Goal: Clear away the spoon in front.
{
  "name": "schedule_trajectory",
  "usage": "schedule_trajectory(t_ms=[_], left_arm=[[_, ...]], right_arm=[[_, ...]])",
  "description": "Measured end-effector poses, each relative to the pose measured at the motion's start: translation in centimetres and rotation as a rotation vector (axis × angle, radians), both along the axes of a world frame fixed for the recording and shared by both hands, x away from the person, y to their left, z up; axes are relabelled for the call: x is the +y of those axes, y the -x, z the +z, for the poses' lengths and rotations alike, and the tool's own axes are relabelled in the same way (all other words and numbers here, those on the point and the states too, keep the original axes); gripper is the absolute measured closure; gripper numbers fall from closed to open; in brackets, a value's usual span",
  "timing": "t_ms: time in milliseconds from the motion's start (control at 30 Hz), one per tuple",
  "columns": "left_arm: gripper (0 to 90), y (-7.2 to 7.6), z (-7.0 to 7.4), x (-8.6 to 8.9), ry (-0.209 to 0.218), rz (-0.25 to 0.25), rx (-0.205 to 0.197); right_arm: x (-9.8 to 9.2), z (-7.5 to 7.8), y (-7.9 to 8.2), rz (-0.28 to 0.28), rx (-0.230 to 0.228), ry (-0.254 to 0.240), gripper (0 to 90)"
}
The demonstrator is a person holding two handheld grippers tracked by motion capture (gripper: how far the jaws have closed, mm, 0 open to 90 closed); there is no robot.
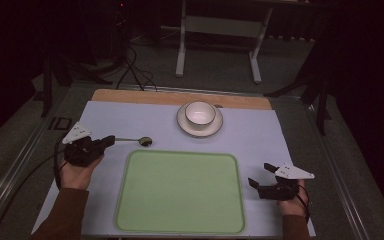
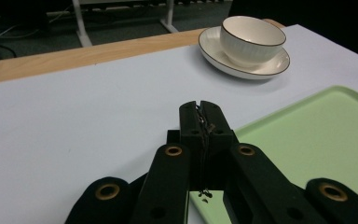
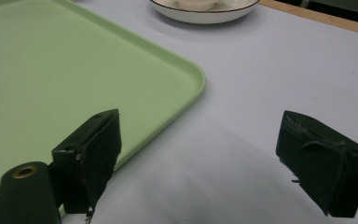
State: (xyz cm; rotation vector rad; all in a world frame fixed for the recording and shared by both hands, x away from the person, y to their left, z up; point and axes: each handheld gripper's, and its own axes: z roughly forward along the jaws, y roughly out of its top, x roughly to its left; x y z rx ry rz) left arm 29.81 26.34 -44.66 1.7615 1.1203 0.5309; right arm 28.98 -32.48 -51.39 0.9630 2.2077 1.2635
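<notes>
- Left gripper (image 1: pixel 108 140) sits at the table's left side, jaws pressed together at the handle end of a spoon (image 1: pixel 136 140). From the high view it appears to pinch the handle tip; the left gripper view shows the jaws closed with only a thin sliver between them, so the hold cannot be confirmed.
- The spoon lies flat on the white mat (image 1: pixel 130 117), just beyond the far left corner of the green tray (image 1: pixel 180 225), bowl end pointing right.
- Right gripper (image 1: pixel 261 173) rests beside the tray's right edge, jaws wide apart, holding nothing.
- A white bowl (image 1: pixel 200 112) stands in a saucer (image 1: pixel 184 125) at the far middle of the table (image 1: pixel 130 96), well apart from both grippers.
- Handling judgement: the spoon looks light, stiff and thin, likely slippery; take it mid-handle, not at the tip, to stop it swivelling.
- Bowl and saucer look like ceramic: fragile, smooth-glazed; grip at the rim, lift gently.
</notes>
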Motion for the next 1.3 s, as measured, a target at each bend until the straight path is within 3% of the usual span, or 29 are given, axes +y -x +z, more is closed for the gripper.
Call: schedule_trajectory(t_ms=[200,433,733,900,1100,1300], left_arm=[[89.2,1.4,-0.6,1.2,0.015,0.004,0.029],[89.2,1.9,-0.7,1.8,-0.01,0.026,0.046],[88.5,-1.1,-0.1,1.4,0.075,0.059,-0.026],[88.9,-3.4,0.0,0.8,0.152,0.081,-0.056],[89.0,-5.5,-0.1,-0.2,0.178,0.088,-0.063],[89.4,-6.1,-0.4,-0.3,0.227,0.091,-0.05]], right_arm=[[0.0,0.0,0.0,0.0,0.0,0.001,13.8],[0.1,-0.1,-0.1,0.002,0.002,0.005,13.8],[0.1,-0.1,0.0,0.003,0.003,0.007,13.8],[0.1,-0.1,-0.1,0.007,0.005,0.009,13.8],[0.1,-0.1,-0.1,0.005,0.004,0.007,13.8],[0.1,-0.1,-0.1,0.009,0.007,0.011,13.8]])
